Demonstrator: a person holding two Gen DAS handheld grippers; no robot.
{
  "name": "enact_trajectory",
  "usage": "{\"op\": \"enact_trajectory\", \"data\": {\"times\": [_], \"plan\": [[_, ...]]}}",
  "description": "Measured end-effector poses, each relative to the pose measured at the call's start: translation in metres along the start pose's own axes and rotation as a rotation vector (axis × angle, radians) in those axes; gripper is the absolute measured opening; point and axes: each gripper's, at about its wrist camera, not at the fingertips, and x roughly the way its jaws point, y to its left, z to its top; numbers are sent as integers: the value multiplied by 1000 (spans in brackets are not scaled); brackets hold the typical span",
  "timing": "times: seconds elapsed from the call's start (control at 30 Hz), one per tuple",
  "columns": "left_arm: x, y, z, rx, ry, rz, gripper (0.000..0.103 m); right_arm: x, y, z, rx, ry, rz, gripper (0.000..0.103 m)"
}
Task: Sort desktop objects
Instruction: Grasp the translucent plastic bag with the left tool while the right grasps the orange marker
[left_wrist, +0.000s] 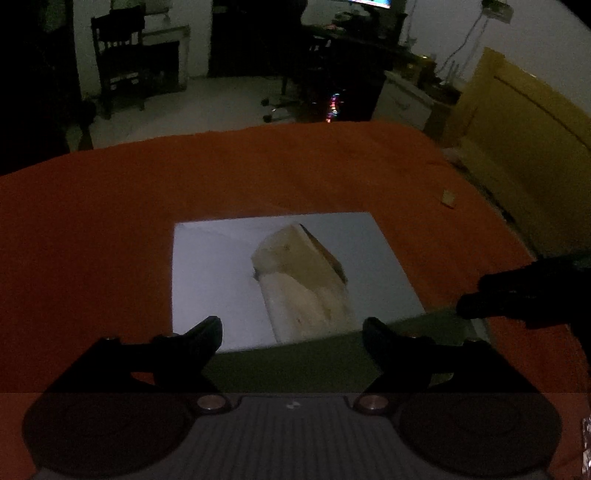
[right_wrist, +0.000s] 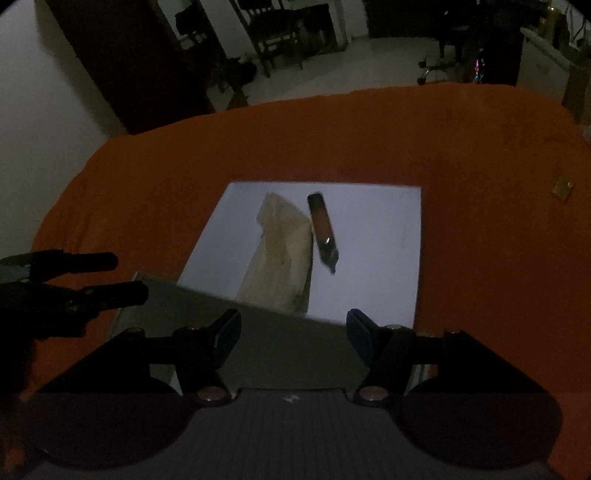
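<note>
Paper (right_wrist: 373, 236) lies flat mid-frame on the orange desk (right_wrist: 480, 147), carrying a crumpled wrapper (right_wrist: 284, 254) and a dark pen-like thing (right_wrist: 322, 225) just right of it, touching it; a grey sheet (right_wrist: 258, 332) covers its near edge. A small tan piece (right_wrist: 562, 188) sits apart at the right. Gathered so, they look sorted, or merely awaiting it. My right hand-held gripper (right_wrist: 291, 328) hangs wide open and empty above the grey sheet; my left hand-held gripper (left_wrist: 291, 332) likewise gapes, grasping nothing.
</note>
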Motion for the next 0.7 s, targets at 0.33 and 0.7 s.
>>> {"op": "enact_trajectory", "data": {"times": [0.33, 0.7], "plan": [[58, -5, 21, -37, 79, 11, 82, 33, -1, 33, -96, 21, -41, 67], [123, -26, 30, -81, 140, 115, 96, 75, -17, 70, -170, 67, -76, 67]]}}
